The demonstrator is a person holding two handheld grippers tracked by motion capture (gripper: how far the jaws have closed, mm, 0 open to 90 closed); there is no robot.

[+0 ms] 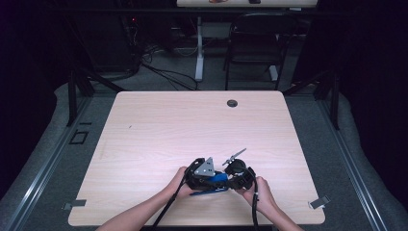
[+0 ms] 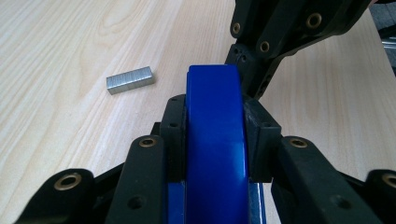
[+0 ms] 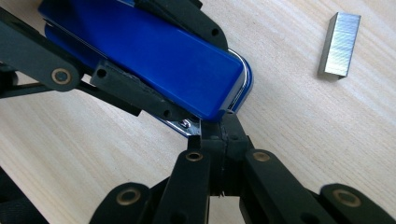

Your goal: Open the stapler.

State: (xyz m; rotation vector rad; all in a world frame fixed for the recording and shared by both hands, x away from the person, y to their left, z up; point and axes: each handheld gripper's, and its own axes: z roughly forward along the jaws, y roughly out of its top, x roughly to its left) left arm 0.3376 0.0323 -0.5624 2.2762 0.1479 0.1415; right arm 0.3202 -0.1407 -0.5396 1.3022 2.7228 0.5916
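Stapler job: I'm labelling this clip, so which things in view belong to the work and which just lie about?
In the job: blue stapler, clamped in the left gripper; right gripper, shut at its tip; staple strip.
Lying about: folding chair, floor cables.

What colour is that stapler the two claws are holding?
The stapler is glossy blue with a silver metal edge, clearest in the right gripper view.

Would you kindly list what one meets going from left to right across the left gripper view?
Strip of staples lying on the table → blue stapler clamped between the left gripper's own jaws → right gripper reaching down from the upper right, its tip close against the stapler's far end.
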